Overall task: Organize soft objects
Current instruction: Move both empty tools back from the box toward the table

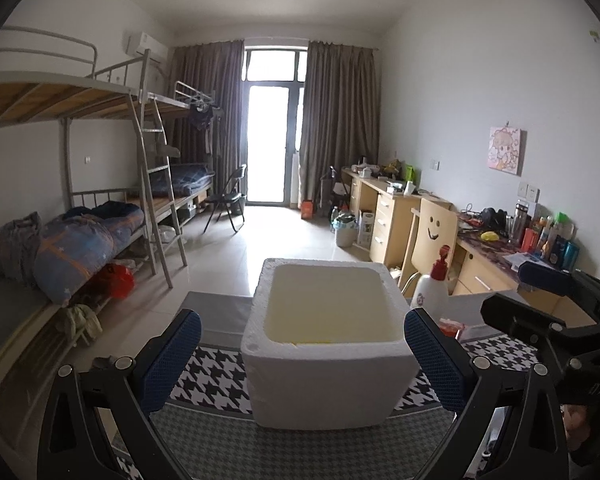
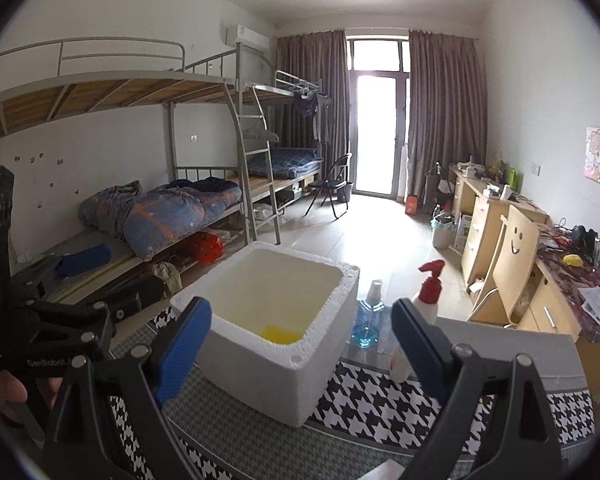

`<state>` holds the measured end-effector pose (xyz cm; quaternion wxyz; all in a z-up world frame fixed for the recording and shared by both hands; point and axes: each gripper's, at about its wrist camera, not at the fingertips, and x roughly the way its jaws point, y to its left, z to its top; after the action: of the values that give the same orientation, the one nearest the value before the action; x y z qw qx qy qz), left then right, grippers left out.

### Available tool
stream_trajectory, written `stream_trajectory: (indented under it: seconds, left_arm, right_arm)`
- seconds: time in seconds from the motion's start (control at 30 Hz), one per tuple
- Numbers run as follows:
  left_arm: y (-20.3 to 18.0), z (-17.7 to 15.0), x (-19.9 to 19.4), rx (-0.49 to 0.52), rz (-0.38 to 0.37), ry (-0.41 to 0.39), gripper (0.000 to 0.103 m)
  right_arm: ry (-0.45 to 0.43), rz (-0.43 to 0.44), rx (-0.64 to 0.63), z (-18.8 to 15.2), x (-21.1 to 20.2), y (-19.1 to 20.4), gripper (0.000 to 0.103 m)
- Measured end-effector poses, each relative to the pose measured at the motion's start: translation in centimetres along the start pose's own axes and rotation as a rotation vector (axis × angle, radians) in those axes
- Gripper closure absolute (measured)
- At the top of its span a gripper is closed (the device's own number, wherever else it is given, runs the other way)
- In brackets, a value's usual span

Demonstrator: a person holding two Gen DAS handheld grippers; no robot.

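Your white foam box stands open-topped on the houndstooth cloth, toward its far edge; a flat yellow piece lies on its floor by the near wall (what it is, you cannot tell). Both tools hover level over the cloth's near edge. Your left gripper gapes wide, holding nothing, its blue pads flanking the box's near corners without touching. Your right gripper is equally spread and empty, the box just ahead between its fingers.

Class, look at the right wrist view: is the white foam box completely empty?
No. A flat yellow object lies on the bottom of the white foam box, near its front wall.
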<state>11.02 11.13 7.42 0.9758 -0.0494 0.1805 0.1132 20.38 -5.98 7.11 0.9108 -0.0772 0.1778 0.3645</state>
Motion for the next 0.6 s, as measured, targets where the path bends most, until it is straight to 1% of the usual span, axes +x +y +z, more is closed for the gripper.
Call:
stream_trajectory:
  seconds: [0.13,0.3,0.6]
  left_arm:
    - [-0.8,-0.7,-0.8,0.006,-0.007,-0.010,0.001]
    - [-1.9,-1.5,-1.8,0.012,-0.052,-0.014,0.001]
    - [-3.2,-2.3,-2.4,0.025,-0.096,-0.015,0.001]
  right_arm:
    - [-0.013,-0.016,0.002,-0.8,-1.3,-0.7,0.009]
    - [-0.022,-0.035,0.006,-1.5,-2.5,-0.8,0.009]
    - [-0.022,-0.061,0.031,-2.9,-4.0,-1.7,0.009]
